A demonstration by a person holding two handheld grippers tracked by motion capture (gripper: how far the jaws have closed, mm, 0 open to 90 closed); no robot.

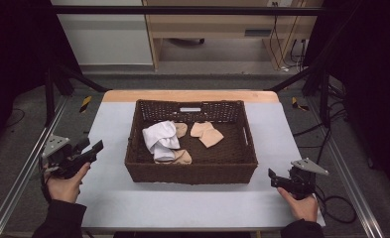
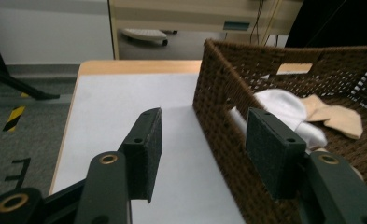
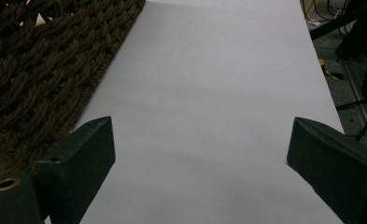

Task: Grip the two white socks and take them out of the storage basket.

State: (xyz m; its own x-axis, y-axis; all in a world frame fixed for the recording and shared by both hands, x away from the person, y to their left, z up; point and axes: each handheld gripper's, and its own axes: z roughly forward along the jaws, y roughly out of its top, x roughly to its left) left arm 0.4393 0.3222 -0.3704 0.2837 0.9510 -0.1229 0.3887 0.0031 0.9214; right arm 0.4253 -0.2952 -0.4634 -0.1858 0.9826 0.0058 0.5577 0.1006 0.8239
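A brown wicker basket [image 1: 190, 171] stands in the middle of the white table [image 1: 277, 134]. Inside it lie a crumpled white cloth [image 1: 160, 139] and beige cloth pieces [image 1: 206, 134]. My left gripper [image 1: 94, 149] hovers at the table's left edge, pointing toward the basket, jaws open with nothing between them. In the left gripper view the left gripper [image 2: 204, 126] looks past the basket's left wall [image 2: 218, 140] at the white cloth [image 2: 284, 109] and a beige piece [image 2: 340, 119]. My right gripper [image 1: 274, 177] rests low at the front right, open and empty. In its own view the right gripper [image 3: 200, 140] faces bare table beside the basket [image 3: 41, 70].
Metal frame rails [image 1: 19, 178] run along both sides of the table, and cables [image 1: 339, 208] trail on the floor at the right. A wooden cabinet [image 1: 222, 25] stands behind the table. Bare tabletop lies in front of the basket and on both sides of it.
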